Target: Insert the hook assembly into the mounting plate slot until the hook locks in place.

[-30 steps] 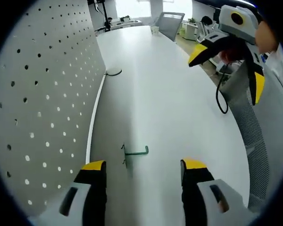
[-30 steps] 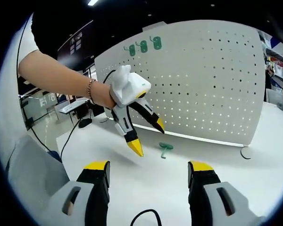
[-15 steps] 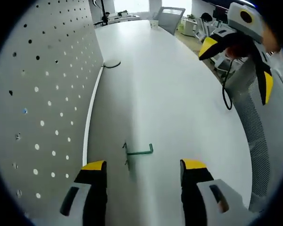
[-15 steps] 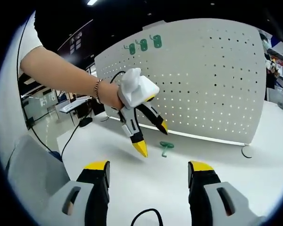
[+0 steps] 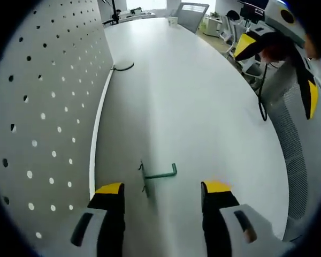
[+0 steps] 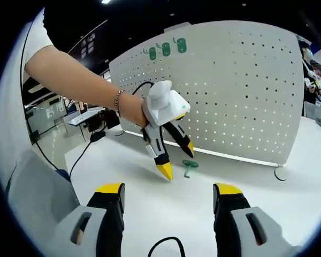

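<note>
Left tongs (image 5: 156, 193) spread, empty, poised over the green hook (image 5: 159, 174), which lies loose on the white table (image 5: 203, 107) near the foot of the pegboard (image 6: 235, 91). Right tongs (image 6: 168, 194) spread, empty, held back. Hook not grasped, not inserted; whole task remains. Green pieces (image 6: 166, 49) sit on the pegboard top. No readable writing.

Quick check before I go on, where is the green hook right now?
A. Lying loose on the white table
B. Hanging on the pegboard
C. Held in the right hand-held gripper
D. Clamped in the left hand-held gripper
A: the green hook lies flat on the white table, ahead of the open left hand-held gripper and beside the pegboard.
</note>
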Demonstrator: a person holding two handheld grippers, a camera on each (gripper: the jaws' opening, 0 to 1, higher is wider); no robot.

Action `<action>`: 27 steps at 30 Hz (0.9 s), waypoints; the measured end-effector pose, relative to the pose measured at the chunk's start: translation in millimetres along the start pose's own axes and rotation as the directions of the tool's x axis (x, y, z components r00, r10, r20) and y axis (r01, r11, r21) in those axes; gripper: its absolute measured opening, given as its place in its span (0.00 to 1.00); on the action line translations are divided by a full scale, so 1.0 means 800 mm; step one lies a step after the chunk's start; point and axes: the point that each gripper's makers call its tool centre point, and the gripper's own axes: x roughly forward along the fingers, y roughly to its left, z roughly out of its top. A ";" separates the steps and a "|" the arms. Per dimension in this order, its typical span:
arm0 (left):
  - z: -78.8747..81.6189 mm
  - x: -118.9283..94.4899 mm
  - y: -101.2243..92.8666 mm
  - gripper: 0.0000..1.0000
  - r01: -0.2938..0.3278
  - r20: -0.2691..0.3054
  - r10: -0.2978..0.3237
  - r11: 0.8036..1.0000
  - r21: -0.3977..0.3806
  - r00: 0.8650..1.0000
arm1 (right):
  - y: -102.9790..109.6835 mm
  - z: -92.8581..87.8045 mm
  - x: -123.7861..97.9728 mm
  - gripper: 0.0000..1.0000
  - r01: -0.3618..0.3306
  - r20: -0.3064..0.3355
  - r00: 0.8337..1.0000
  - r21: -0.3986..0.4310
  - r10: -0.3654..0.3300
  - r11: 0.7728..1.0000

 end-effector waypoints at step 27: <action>-0.002 0.002 0.017 0.20 -0.052 0.005 0.053 0.995 -0.083 0.999 | -0.009 0.003 -0.001 0.63 0.022 0.017 1.000 0.047 -0.023 0.999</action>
